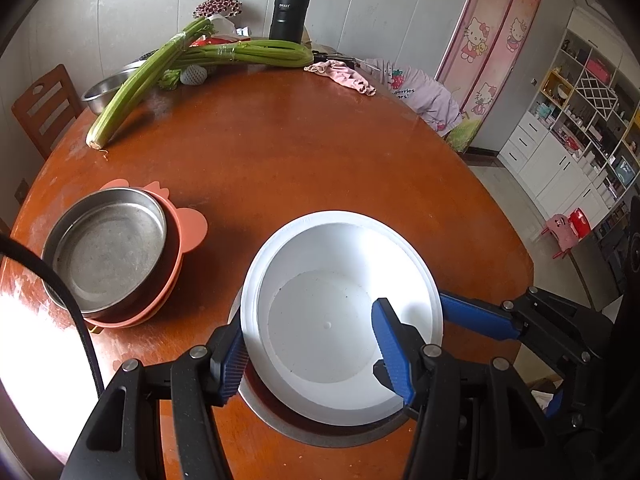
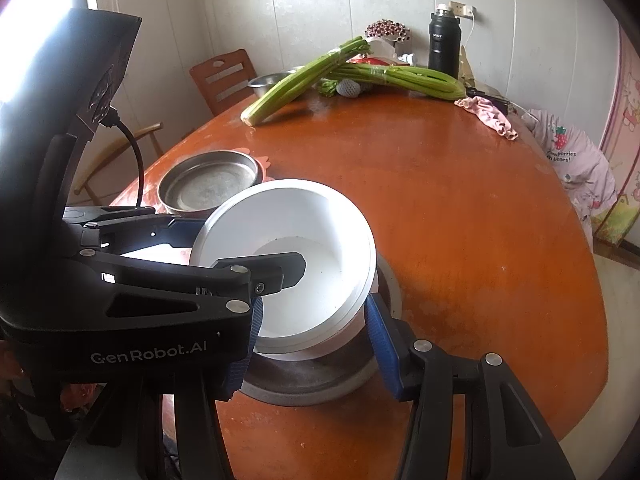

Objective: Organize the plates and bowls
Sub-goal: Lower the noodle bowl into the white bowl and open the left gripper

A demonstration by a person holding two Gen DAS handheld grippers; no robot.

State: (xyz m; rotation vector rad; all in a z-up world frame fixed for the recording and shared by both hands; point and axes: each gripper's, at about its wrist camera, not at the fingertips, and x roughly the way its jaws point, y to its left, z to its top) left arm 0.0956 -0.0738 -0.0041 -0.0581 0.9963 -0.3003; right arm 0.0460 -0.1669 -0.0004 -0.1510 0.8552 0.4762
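White bowl (image 1: 340,312), silver steel dish (image 1: 108,248) on salmon plate (image 1: 192,228), reddish-brown table (image 1: 320,152), green celery (image 1: 248,54)

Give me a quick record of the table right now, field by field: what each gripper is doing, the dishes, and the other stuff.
left gripper: one finger outside the white bowl, one inside; grip unclear
right gripper: open, straddling the bowl's near side
under bowl: grey metal plate
other dishes: steel pan in orange plate
far side: celery, black flask, pink cloth
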